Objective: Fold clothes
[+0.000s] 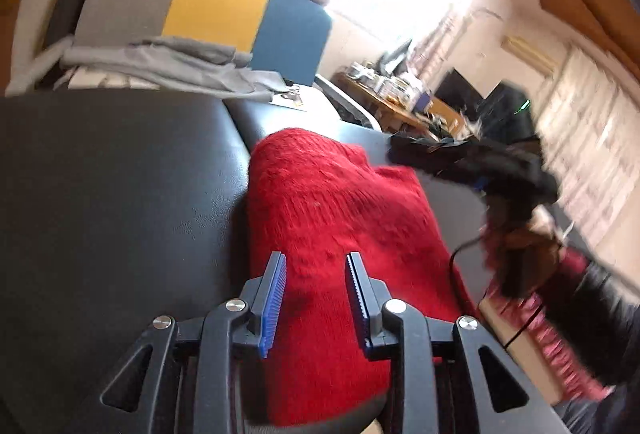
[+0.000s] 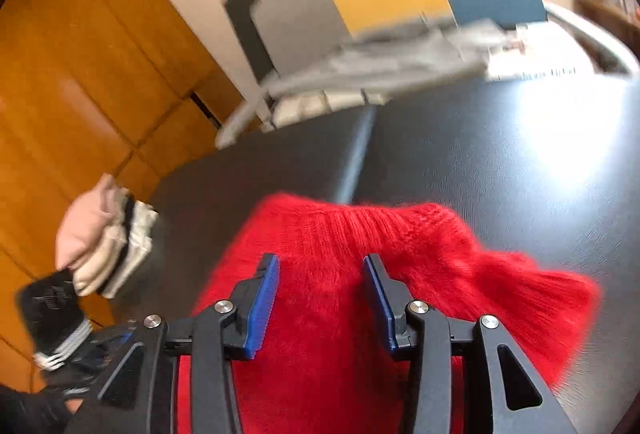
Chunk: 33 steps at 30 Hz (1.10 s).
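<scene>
One red sweater bunched at the near edge of the black table, bare top stretching away toward its far edge. Left claw and right claw both spread wide above the knit, pinching nothing. One grey garment beyond the far edge.

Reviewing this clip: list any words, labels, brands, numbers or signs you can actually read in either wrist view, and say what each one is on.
No text can be read in either view.
Black glove: a pale logo or print, too blurred to read.
Card or paper on the white surface behind the black table: some print, too small to read.
Green light on a dark device in the background: a glow only, no legible characters.
Red sweater: no label visible.
</scene>
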{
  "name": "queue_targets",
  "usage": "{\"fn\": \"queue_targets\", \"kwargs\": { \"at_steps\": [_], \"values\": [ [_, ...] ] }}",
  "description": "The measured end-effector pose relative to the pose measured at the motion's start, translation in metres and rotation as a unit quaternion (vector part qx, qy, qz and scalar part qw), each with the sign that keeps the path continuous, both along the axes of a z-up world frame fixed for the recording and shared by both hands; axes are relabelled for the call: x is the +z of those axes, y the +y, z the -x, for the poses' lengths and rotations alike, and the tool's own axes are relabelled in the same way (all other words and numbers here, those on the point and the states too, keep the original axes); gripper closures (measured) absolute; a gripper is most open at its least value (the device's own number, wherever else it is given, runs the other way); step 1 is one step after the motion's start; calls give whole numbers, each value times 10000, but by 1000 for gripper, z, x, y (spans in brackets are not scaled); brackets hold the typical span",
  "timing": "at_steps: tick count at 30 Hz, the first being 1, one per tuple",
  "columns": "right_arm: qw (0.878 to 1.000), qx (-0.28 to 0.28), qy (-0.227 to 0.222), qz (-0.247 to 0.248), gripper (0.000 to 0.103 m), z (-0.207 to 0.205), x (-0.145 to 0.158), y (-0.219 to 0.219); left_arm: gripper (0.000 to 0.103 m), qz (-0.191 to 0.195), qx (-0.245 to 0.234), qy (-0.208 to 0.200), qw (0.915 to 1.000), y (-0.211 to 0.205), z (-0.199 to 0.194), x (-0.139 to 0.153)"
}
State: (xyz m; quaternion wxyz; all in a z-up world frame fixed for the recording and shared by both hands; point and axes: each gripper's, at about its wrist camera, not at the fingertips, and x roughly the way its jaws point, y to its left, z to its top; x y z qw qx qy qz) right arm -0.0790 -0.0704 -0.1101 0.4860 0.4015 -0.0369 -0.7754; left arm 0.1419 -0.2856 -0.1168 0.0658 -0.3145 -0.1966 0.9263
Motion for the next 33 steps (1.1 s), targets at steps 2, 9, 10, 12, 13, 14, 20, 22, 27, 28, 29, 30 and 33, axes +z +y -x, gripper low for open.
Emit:
{"fn": "queue_targets", "kwargs": {
  "at_steps": [2, 9, 10, 12, 13, 14, 20, 22, 27, 28, 29, 30, 33],
  "values": [
    [9995, 199, 227, -2, 55, -24, 17, 10, 73, 154, -177, 4, 9997, 11, -4, 0],
    [9900, 451, 476, -1252, 52, -98, -16, 34, 73, 581, -532, -466, 9958, 48, 7, -36],
    [9877, 394, 395, -1460, 51, -105, -29, 39, 73, 640, -575, -546, 9948, 54, 9, -42],
    [9844, 257, 409, -1694, 51, -114, -56, 49, 73, 549, -593, -662, 9945, 56, 13, -48],
    [9875, 130, 495, -1494, 51, -116, -62, 57, 73, 377, -561, -694, 9953, 51, 15, -47],
    [9902, -2, 447, -1326, 51, -116, -64, 62, 72, 253, -572, -701, 9956, 48, 15, -44],
    [9884, -28, 636, -1382, 50, -125, -59, 60, 39, -1164, -232, -267, 9926, -20, 23, -14],
    [9920, -65, 488, -1161, 41, -124, -58, 63, 35, -1550, -349, -445, 9863, -43, 44, -17],
    [9960, 78, 332, -821, 12, -129, -57, 58, 25, -1888, -831, -1134, 9719, -63, 88, -39],
    [9956, 105, 354, -855, 8, -131, -57, 55, 25, -1889, -930, -1226, 9699, -62, 97, -44],
    [9958, 140, 301, -854, 6, -131, -56, 52, 25, -1904, -992, -1286, 9682, -62, 104, -49],
    [9963, 144, 213, -822, 4, -130, -53, 51, 25, -1920, -1051, -1344, 9665, -62, 111, -54],
    [9986, 111, -110, -504, 4, -119, -39, 59, 24, -2034, -1289, -1416, 9602, -60, 127, -69]
  ]
}}
